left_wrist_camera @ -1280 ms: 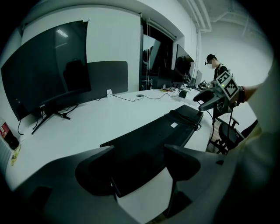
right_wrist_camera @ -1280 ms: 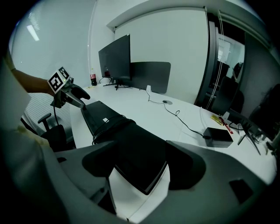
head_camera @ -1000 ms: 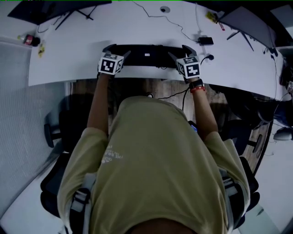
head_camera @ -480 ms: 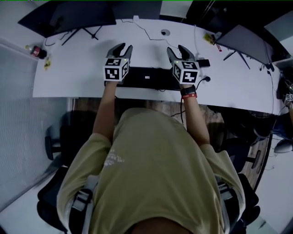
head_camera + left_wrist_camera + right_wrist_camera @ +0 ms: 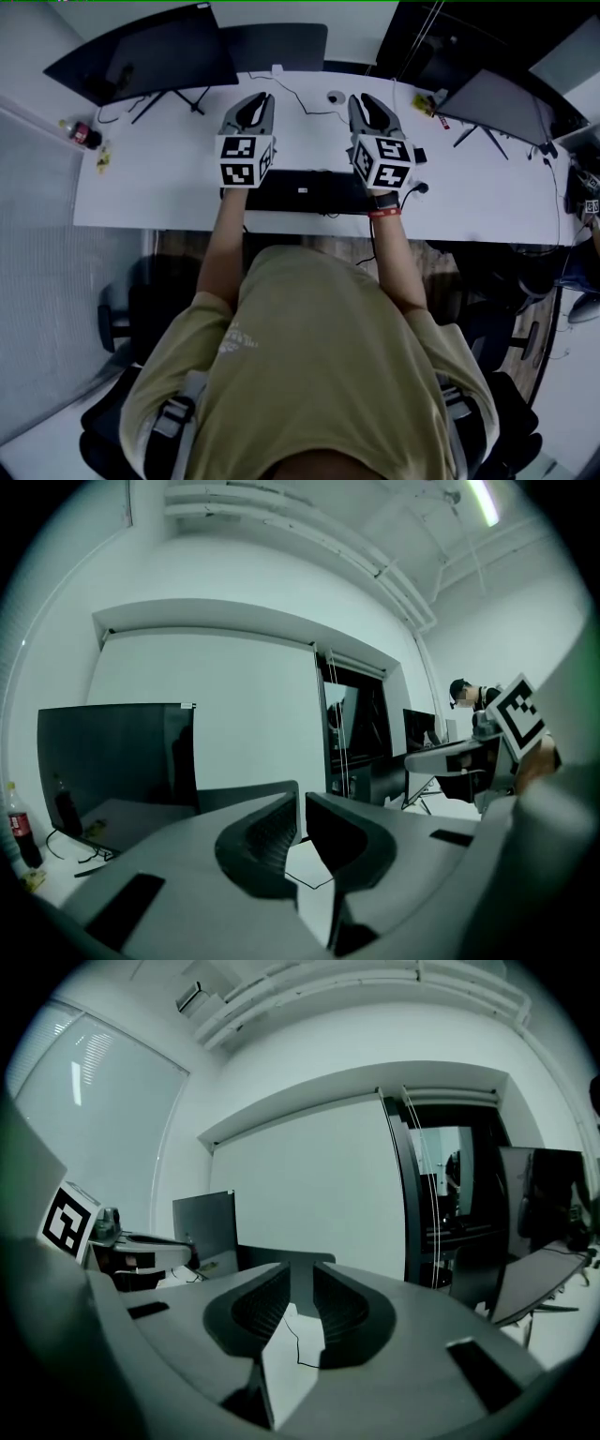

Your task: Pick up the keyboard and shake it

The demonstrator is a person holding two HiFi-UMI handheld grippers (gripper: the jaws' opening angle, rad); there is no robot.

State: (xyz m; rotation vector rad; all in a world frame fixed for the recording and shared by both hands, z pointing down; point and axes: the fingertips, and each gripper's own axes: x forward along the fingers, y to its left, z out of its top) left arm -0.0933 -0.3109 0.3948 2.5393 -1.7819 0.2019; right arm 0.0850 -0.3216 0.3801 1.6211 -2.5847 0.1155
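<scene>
The person wears an olive short-sleeved T-shirt [image 5: 309,366] with small pale print [image 5: 239,339] on its left side. Grey straps [image 5: 169,422] with dark buckles run over both shoulders. The right wrist carries a black watch [image 5: 383,201] and, next to it, a thin red band [image 5: 385,213]. The left gripper [image 5: 254,99] and the right gripper [image 5: 365,99] are matt grey, each with a cube [image 5: 246,161] of black-and-white square markers at its base. Their jaws are broad, curved shells lined with dark ribbed pads [image 5: 270,832].
</scene>
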